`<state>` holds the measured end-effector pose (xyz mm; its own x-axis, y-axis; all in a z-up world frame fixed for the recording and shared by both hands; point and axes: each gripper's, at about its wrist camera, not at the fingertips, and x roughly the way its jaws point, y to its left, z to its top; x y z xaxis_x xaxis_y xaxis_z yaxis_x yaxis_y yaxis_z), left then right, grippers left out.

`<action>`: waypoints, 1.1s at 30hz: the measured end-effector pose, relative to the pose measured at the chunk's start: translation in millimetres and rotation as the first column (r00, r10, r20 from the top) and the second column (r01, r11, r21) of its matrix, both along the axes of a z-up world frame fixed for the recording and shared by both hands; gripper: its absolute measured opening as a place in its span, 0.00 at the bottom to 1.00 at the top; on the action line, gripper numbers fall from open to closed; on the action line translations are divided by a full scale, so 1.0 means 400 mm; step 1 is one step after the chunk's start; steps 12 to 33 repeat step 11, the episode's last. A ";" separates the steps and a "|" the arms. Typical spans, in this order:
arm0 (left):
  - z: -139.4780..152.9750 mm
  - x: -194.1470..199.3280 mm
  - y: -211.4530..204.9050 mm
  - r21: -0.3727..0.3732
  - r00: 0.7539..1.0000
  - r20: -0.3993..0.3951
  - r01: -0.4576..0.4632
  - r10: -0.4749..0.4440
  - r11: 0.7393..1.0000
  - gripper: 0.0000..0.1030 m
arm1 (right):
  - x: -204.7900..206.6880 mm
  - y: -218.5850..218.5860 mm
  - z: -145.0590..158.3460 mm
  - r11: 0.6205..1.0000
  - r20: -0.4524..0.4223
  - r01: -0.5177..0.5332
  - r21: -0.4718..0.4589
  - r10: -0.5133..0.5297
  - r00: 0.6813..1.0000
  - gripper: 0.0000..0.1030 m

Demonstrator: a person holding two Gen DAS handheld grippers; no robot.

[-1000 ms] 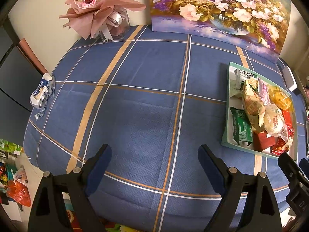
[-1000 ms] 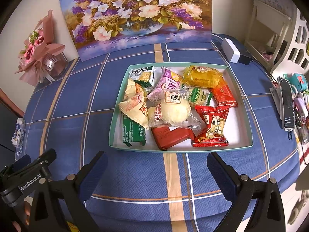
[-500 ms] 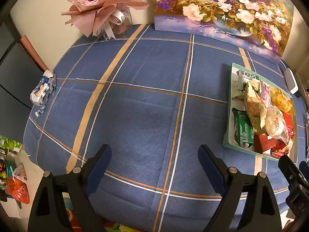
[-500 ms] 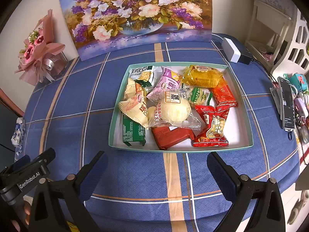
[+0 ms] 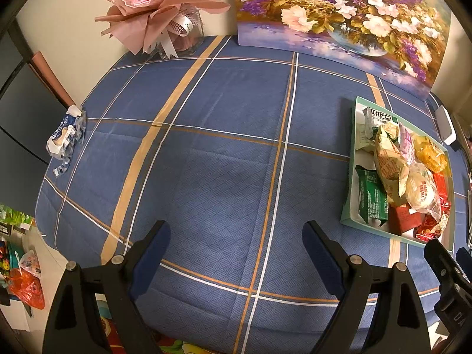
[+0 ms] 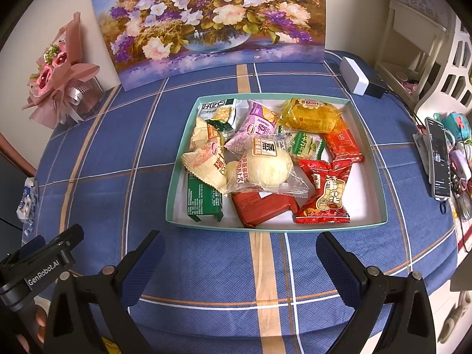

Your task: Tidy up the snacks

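Snacks (image 6: 265,159) lay piled in the tray (image 6: 380,206), painting (image 6: 212,20) behind it, bouquet (image 6: 59,79) far left. Left gripper (image 5: 236,253) and right gripper (image 6: 240,261) stood wide, empty, unmoved since earlier; nothing blocked the tray.

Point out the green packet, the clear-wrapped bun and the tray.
Green packet (image 6: 204,200), right wrist view, middle of its face.
Bun (image 6: 267,166), right wrist view, centre of the bun.
Tray (image 6: 367,206), right wrist view, bare white floor at its right.
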<state>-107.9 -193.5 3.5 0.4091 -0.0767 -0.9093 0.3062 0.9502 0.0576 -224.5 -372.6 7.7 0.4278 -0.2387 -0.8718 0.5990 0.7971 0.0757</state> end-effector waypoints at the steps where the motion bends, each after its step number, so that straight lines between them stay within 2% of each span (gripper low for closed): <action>1: -0.001 0.000 -0.001 -0.001 1.000 0.000 -0.001 0.001 1.000 0.88 | 0.000 0.000 0.000 1.000 0.000 0.000 0.000 0.000 1.000 1.00; 6: -0.001 0.000 0.001 -0.002 1.000 0.000 -0.004 0.004 1.000 0.88 | 0.000 0.001 0.001 1.000 0.000 0.001 0.000 -0.001 1.000 1.00; 11: 0.017 -0.011 0.002 -0.017 0.999 0.043 -0.003 0.004 1.000 0.88 | 0.000 0.001 0.000 1.000 0.001 0.002 0.000 -0.002 1.000 1.00; 33: 0.017 -0.011 0.002 -0.017 0.999 0.043 -0.003 0.004 1.000 0.88 | 0.000 0.001 0.000 1.000 0.001 0.002 0.000 -0.002 1.000 1.00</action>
